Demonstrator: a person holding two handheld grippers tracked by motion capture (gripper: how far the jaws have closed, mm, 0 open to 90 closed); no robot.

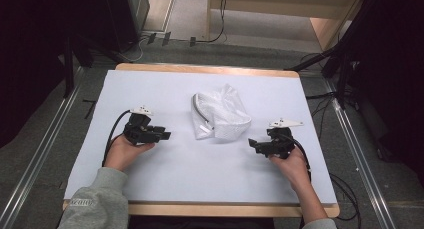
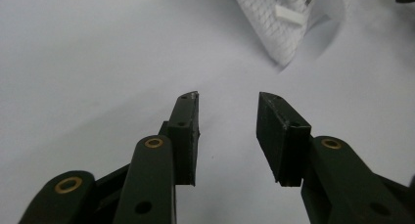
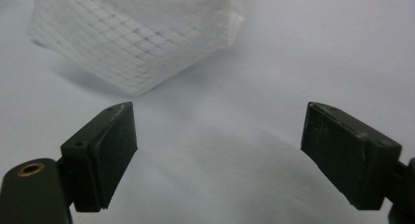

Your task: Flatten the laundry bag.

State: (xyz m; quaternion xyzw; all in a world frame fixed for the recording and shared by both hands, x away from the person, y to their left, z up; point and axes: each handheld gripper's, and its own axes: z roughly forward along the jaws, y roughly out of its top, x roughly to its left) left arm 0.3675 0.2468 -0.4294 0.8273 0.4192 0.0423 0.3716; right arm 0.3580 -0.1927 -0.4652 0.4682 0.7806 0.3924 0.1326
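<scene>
A crumpled white mesh bag (image 1: 220,115) with a zipper lies in the middle of the white table cover (image 1: 200,174). My left gripper (image 1: 167,135) rests on the cover to the bag's left, pointing right toward it. In the left gripper view the left gripper (image 2: 228,98) is open with nothing between its jaws, and the bag (image 2: 288,23) lies ahead at the upper right. My right gripper (image 1: 251,142) sits to the bag's right and points left. Its jaws stand wide apart and empty in the right gripper view (image 3: 219,111), with the bag (image 3: 132,35) just beyond them.
The cover lies on a wooden table (image 1: 210,69). Black stands (image 1: 330,59) and cables (image 1: 350,199) surround the table on the floor. Metal rails (image 1: 40,159) run along both sides.
</scene>
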